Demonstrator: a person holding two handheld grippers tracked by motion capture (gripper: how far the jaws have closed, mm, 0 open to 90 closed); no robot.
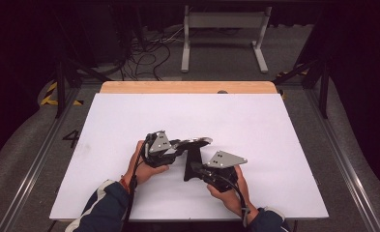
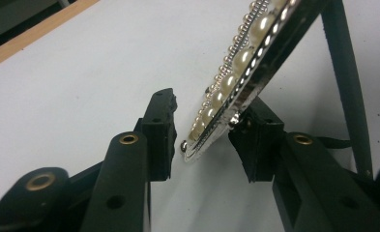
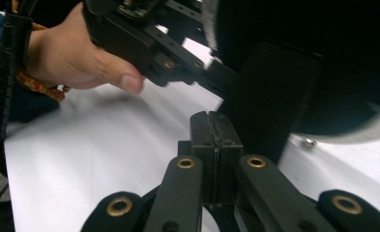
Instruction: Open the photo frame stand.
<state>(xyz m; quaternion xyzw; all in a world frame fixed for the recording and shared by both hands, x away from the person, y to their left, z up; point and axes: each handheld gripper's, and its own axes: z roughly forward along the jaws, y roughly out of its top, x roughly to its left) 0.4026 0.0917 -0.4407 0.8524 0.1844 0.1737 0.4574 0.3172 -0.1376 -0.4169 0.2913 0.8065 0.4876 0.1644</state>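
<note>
A silver photo frame [image 1: 200, 141] edged with pearls [image 2: 241, 58] leans over the middle of the white table [image 1: 236, 116], propped on its black easel leg [image 1: 193, 160]. My left gripper [image 1: 180, 144] has the frame's rim between its jaws [image 2: 209, 113]. The right pad [image 2: 253, 130] touches the frame's back, and a small gap separates the left pad [image 2: 162, 128] from the pearl face. My right gripper [image 1: 190, 170] is shut with nothing between its pads [image 3: 215, 121], its tips just short of the easel leg [image 3: 270, 106]. The frame's dark back [image 3: 303, 53] looms above.
The table's far side has a bare wooden strip [image 1: 187, 87]. Beyond it, on the floor, stand a white metal rack [image 1: 224, 21] and a tangle of cables [image 1: 149, 53]. White table surface lies open on all sides of the hands.
</note>
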